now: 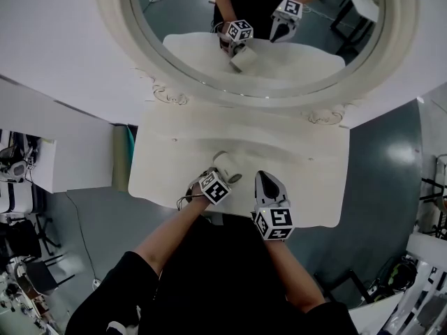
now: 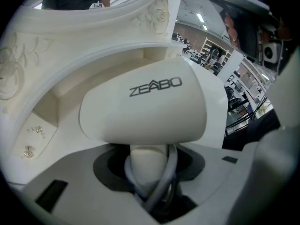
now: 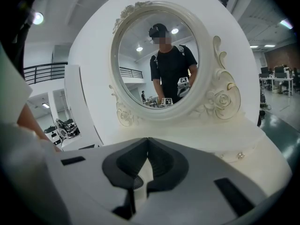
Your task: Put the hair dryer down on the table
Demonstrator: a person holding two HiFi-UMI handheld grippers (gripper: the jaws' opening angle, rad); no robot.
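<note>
A white hair dryer (image 2: 145, 107) with ZEABO printed on its barrel fills the left gripper view. Its handle stands between the jaws of my left gripper (image 2: 149, 159), which is shut on it, and a grey cord loops around the handle. In the head view the hair dryer (image 1: 225, 163) is over the front middle of the white dressing table (image 1: 307, 180), held by the left gripper (image 1: 219, 176). I cannot tell whether it touches the tabletop. My right gripper (image 1: 268, 181) hovers just to the right, and this right gripper (image 3: 147, 142) is shut with nothing in it.
A round mirror (image 1: 265, 26) in a carved white frame rises behind the tabletop and reflects the person and both grippers. A low drawer ledge with small knobs (image 2: 29, 151) runs below it. A white partition (image 1: 56, 152) stands to the left, with chairs on the grey floor.
</note>
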